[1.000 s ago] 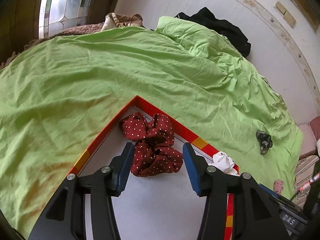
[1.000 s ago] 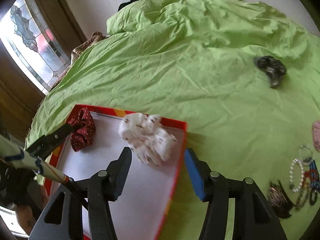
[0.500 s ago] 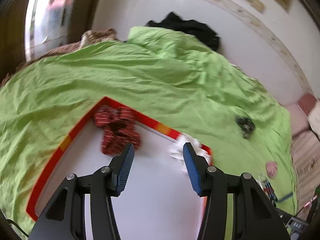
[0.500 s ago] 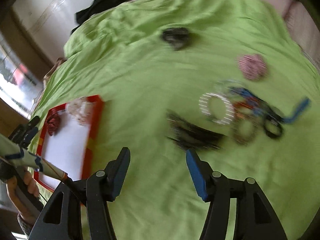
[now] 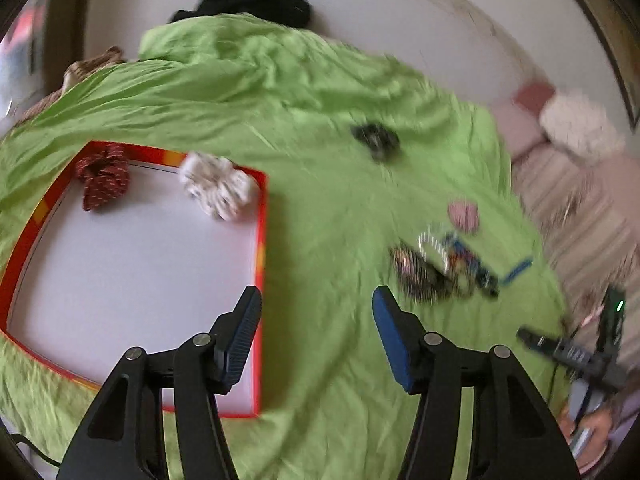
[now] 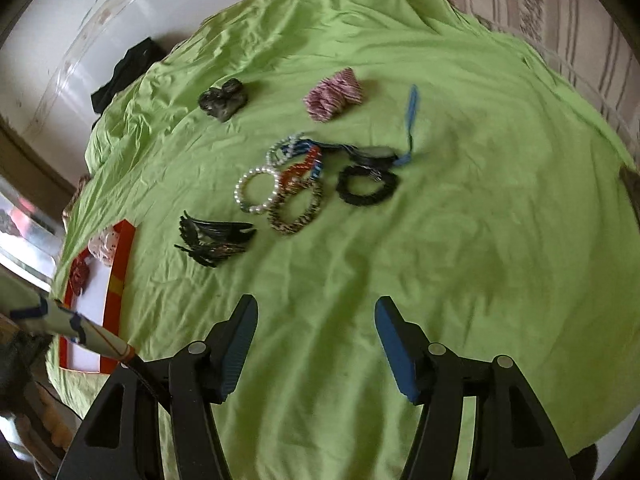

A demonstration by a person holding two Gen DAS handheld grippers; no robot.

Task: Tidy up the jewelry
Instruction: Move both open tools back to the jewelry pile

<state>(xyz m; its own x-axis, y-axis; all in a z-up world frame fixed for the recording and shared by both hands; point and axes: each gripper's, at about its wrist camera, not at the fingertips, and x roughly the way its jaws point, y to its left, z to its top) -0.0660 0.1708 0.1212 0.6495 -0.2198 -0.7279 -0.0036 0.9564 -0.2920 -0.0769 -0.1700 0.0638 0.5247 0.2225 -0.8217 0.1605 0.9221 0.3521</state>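
Note:
A red-rimmed white box [image 5: 120, 264] lies on the green bedsheet, with a dark red dotted scrunchie [image 5: 105, 178] and a white scrunchie [image 5: 218, 190] at its far side. My left gripper [image 5: 316, 332] is open and empty, over the box's right edge. My right gripper [image 6: 316, 344] is open and empty above bare sheet. Ahead of it lie black hair clips [image 6: 214, 238], a pearl bracelet [image 6: 256, 190], a leopard bracelet [image 6: 298, 208], a black scrunchie [image 6: 368, 184], a pink scrunchie [image 6: 334, 94] and a dark scrunchie [image 6: 223, 98].
The box [image 6: 116, 276] shows at the left of the right wrist view. A blue strap [image 6: 412, 120] lies among tangled colourful bracelets [image 6: 300, 156]. Black cloth [image 5: 256, 2] lies at the bed's far edge. A striped rug [image 5: 580, 216] is beyond the right edge.
Both grippers swung right, away from the scrunchies in the box. The right now faces the jewelry pile; the left has drawn back over the box's right edge. Both stay open.

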